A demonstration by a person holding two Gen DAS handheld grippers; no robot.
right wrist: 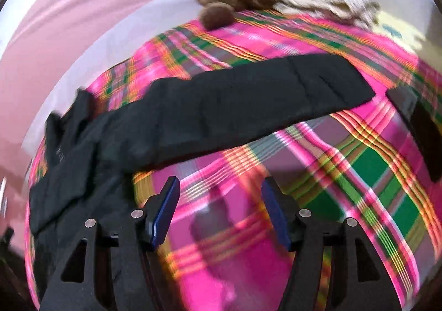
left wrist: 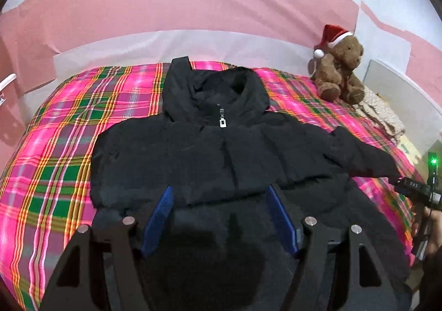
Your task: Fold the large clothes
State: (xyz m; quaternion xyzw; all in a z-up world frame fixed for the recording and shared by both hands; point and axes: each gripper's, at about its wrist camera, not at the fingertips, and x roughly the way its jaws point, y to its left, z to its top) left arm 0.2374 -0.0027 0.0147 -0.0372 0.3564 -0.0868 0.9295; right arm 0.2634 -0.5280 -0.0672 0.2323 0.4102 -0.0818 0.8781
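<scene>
I am looking at a black puffer jacket (left wrist: 221, 150) lying front-up in the middle of the bed, its zip closed up to a standing collar with a silver pull showing at the throat. One sleeve (right wrist: 248, 98) is stretching out flat to the side across the bedding; in the left wrist view the other side is looking tucked in against the body. The hem end is lying nearest me, under the left gripper (left wrist: 219, 195), whose blue pads are standing apart over the black fabric and are pinching nothing that I can make out. The right gripper (right wrist: 220, 186) is hanging over bare cover just below the outstretched sleeve, jaws spread with nothing between them.

The jacket is resting on a bright plaid bedcover (left wrist: 63, 128) in pink, green and orange. A brown teddy bear (left wrist: 341, 70) in a red Santa hat is sitting at the far corner beside a cream knitted throw (left wrist: 384, 115). Pink wall panels (left wrist: 176, 1) are running behind the bed.

The right wrist view is smearing with motion, so the dark flat object (right wrist: 417, 128) at its right edge is perhaps part of the other device, though I cannot say. In the left view, the right-hand tool is poking in at the edge with a green light, mostly cut off
</scene>
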